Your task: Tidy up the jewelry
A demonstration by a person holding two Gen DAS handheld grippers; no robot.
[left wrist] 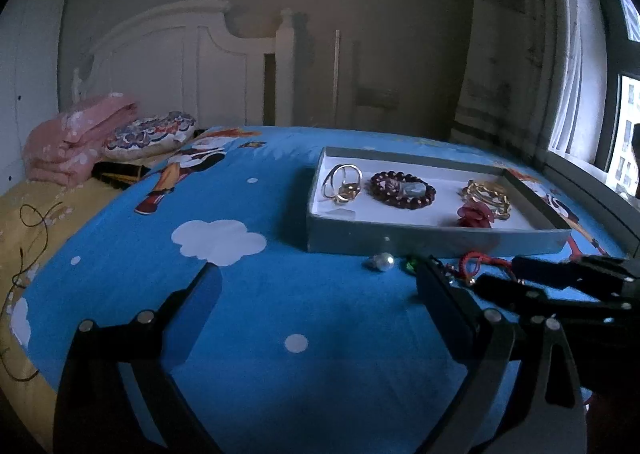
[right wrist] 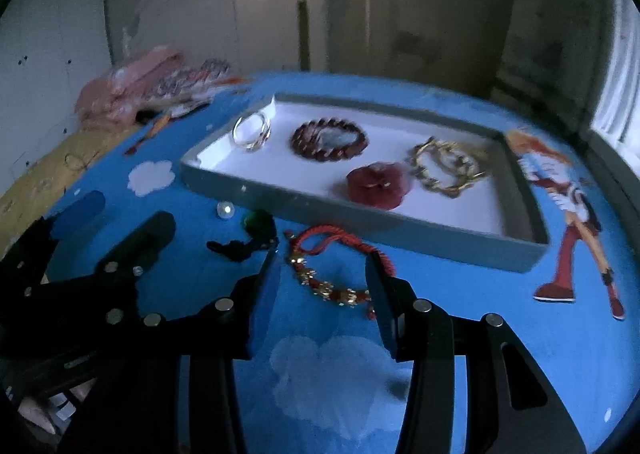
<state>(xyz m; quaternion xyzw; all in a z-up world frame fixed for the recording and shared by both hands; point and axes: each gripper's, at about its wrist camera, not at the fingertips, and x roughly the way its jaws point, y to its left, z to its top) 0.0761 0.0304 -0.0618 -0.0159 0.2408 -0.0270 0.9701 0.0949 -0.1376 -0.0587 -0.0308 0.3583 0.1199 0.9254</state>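
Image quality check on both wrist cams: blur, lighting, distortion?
Left wrist: sharp but dim, with a blue cast; the window at the right edge is blown out; fisheye bends the tray rim. Right wrist: motion smear throughout, the gold chain bracelet and bedsheet figure streaked; the same dimness, dark vignette corners; the red cord bracelet between the fingers is still readable.

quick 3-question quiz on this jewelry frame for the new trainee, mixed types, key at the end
1. True or false: the red cord bracelet already lies inside the grey tray.
2. Which piece sits nearest the tray's right end? A) gold chain bracelet B) dark bead bracelet C) silver rings
3. What lies between the right gripper fingers?

Key: 1 false; 2 A; 3 the red cord bracelet, on the blue sheet, not yet pinched.
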